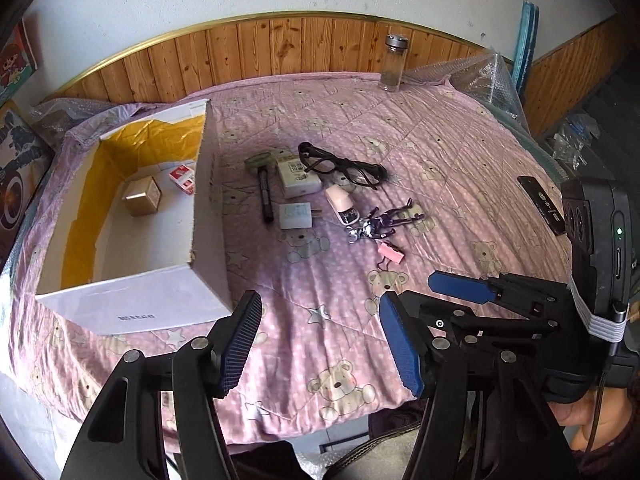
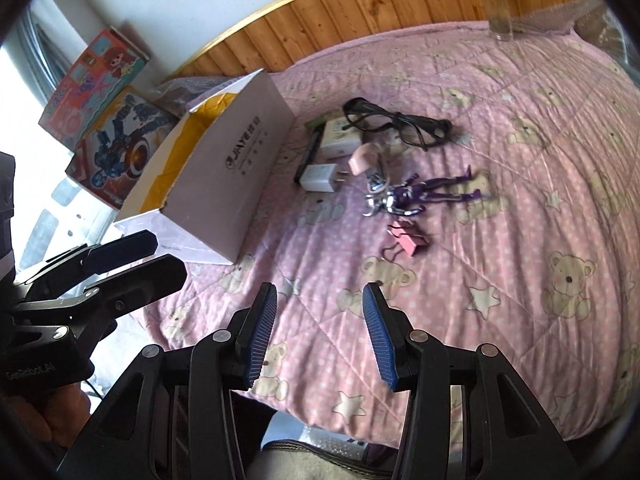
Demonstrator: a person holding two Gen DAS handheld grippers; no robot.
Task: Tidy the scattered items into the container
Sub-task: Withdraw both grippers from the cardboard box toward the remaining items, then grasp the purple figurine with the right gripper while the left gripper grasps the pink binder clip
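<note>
Both the left gripper [image 1: 320,340] and the right gripper [image 2: 320,334] are hovering spread and empty before the white cardboard box [image 1: 132,308] and the purple toy figure [image 2: 430,194].

The white box [image 2: 224,184] side reads "JIAYE"; the left gripper [image 2: 132,256] body reads "GenRobot.AI".

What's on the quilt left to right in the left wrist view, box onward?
white box → black marker → white charger → purple figure → black remote.
</note>
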